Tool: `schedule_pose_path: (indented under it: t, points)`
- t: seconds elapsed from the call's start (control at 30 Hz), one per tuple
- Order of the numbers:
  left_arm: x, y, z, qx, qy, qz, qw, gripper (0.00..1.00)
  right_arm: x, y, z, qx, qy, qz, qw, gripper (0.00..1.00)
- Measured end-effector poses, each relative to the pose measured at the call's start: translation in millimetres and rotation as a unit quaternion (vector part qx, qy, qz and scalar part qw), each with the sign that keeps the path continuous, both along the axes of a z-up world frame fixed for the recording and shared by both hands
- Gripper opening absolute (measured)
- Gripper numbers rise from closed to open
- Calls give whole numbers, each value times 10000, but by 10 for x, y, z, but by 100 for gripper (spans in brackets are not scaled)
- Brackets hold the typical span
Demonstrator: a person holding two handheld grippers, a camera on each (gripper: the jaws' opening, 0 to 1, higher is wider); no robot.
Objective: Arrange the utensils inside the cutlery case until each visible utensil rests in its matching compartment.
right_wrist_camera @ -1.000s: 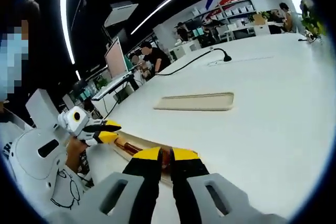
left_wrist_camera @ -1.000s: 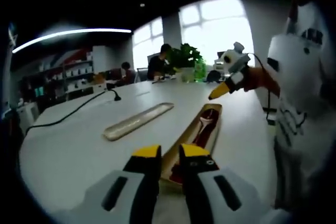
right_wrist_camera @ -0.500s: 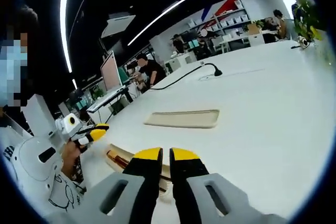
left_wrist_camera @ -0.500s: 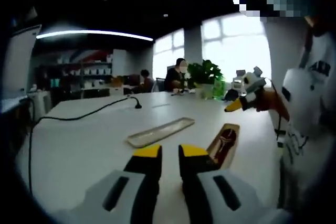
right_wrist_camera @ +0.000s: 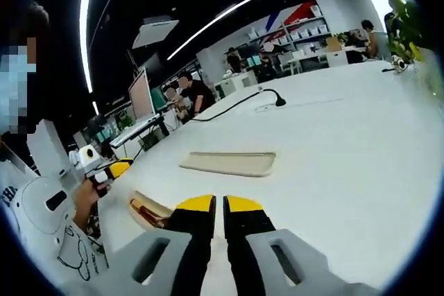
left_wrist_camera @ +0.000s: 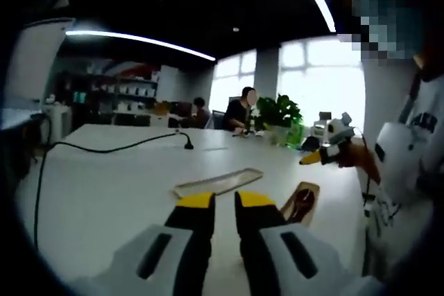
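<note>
A long wooden cutlery case (left_wrist_camera: pixel 300 201) with dark red-brown utensils inside lies on the white table (left_wrist_camera: pixel 111 178); its end also pokes out left of the jaws as the case (right_wrist_camera: pixel 147 209). A flat beige lid (left_wrist_camera: pixel 216 182) lies beside it, seen too as the lid (right_wrist_camera: pixel 227 163). My left gripper (left_wrist_camera: pixel 223 200) is raised above the table, its yellow-tipped jaws close together with nothing between them. My right gripper (right_wrist_camera: pixel 219 204) also hovers shut and empty. Each gripper shows in the other's view: the right one (left_wrist_camera: pixel 320 155), the left one (right_wrist_camera: pixel 111 170).
A black cable with a small stand (left_wrist_camera: pixel 187 146) runs across the table, also the cable (right_wrist_camera: pixel 236 102). A potted plant (left_wrist_camera: pixel 279 112) stands at the far end. People sit at desks behind. The person holding the grippers stands at the table edge (left_wrist_camera: pixel 402 171).
Both views have lifted and pulled back from the case, which now sits lower and smaller. Both grippers stay shut and empty.
</note>
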State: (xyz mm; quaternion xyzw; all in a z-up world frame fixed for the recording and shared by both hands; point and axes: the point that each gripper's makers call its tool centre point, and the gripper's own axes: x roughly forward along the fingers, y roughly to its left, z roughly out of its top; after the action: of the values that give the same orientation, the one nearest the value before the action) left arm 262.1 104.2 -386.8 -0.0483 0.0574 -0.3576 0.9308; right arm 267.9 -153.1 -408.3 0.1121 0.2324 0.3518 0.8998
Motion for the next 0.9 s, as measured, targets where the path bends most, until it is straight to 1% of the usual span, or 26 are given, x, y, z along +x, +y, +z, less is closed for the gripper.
schedule_pose_path:
  t: [0.17,0.23,0.27,0.3,0.33,0.5,0.6,0.67,0.73,0.8,0.87,0.9]
  points:
    - [57,-12,5,373,-39,-79,9993,12,34,-25,23,-109,-116,75,9998,6]
    - [72,-21,9,615,-94,-175,9979,12,49,-24,63,-138,-222,175,9995,7]
    - [71,-37,10,714,-99,-229,9971,12,38,9,100,-131,-330,354,9987,8]
    - [75,-56,26,768,-135,-252,9966,12,5,50,116,-118,-337,527,9980,9]
    - [74,-76,40,831,-179,-289,9960,12,-7,69,119,-134,-304,588,9977,10]
    - [104,-126,91,1006,-247,-419,9937,12,18,135,152,-274,-431,835,9952,12]
    - [127,-164,116,1040,-190,-532,9930,11,52,144,155,-417,-507,951,9933,12]
    - [145,-185,129,1065,-145,-597,9924,11,56,155,161,-503,-554,1104,9911,13]
    - [150,-216,126,1180,-143,-696,9905,11,76,159,180,-544,-594,1185,9897,15]
    - [158,-253,131,1328,-231,-781,9878,11,101,156,197,-619,-650,1251,9881,17]
    - [168,-282,126,1401,-242,-843,9862,12,136,148,220,-744,-812,1302,9854,19]
    - [171,-296,119,1443,-262,-890,9852,11,152,144,229,-767,-839,1291,9851,21]
